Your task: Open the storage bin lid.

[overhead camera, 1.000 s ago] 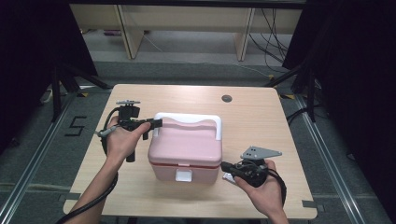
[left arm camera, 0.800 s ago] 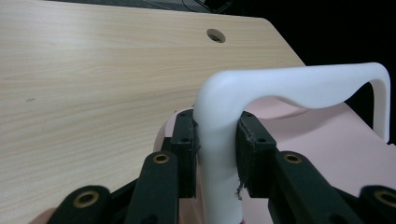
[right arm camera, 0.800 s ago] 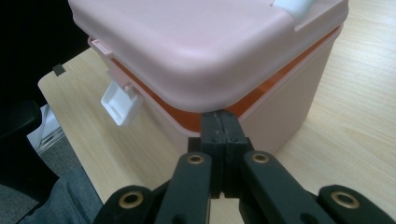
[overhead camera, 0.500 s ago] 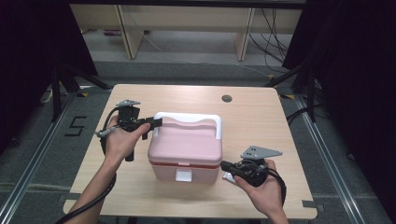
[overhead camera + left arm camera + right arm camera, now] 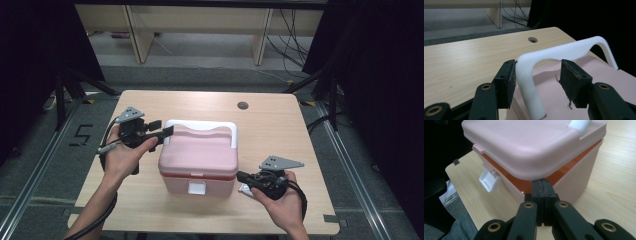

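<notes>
left claw (image 5: 167,133) stands with its jaws spread around the near upright of the white handle (image 5: 564,53); they have just been opening, and the handle is between them, the left pad close against it or just touching, the other well clear, so nothing is gripped. right claw (image 5: 543,187) is closed on nothing, its tip at the orange seam under the lid (image 5: 534,142) on the box's right side. pink box (image 5: 198,160) sits in the middle of the tabletop (image 5: 280,125), latch (image 5: 196,188) facing the person. the handle arches across the far edge of the lid, its long axis running left to right as seen from above, starting inside the left claw and leading away toward the right. the left hand (image 5: 122,155) is the nearer one to it; judging by this, any lift or swing of the handle falls to the left claw, which would need to close again across the upright.
</notes>
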`<move>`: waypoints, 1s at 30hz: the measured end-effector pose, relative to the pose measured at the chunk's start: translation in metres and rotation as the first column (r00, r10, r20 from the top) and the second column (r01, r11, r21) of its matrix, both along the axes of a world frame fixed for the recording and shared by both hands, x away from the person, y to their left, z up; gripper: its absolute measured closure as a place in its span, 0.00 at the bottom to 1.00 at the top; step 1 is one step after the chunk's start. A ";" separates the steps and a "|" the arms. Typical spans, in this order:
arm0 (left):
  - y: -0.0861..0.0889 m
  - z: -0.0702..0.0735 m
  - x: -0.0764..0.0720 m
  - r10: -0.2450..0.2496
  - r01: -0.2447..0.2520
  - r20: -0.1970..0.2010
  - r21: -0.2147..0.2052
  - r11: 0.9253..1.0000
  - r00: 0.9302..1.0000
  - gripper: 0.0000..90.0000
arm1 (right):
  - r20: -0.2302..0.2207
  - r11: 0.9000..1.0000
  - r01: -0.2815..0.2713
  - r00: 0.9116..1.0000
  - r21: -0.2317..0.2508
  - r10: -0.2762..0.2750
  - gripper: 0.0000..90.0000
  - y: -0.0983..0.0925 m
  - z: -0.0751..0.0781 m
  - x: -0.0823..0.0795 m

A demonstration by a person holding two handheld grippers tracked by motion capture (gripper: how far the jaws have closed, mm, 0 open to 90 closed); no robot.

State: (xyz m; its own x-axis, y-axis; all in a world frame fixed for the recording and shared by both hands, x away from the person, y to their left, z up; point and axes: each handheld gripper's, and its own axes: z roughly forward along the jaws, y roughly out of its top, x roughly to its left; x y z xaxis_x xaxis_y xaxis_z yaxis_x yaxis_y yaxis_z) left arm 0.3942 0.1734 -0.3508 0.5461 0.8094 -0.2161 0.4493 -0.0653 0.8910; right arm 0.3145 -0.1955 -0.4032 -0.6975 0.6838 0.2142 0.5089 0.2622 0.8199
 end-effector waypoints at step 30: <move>0.040 -0.011 -0.069 -0.091 0.092 0.024 -0.066 0.994 0.996 0.48 | 0.020 0.999 0.016 1.000 0.034 -0.017 1.00 0.000 0.007 0.000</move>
State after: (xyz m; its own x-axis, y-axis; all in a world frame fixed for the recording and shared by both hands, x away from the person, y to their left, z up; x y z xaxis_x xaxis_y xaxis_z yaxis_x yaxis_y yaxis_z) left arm 0.3253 0.2130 -0.3615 0.6220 0.7400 -0.2560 0.4258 -0.0452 0.9037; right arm 0.3149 -0.1952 -0.3961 -0.6907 0.6878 0.2235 0.4962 0.2258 0.8383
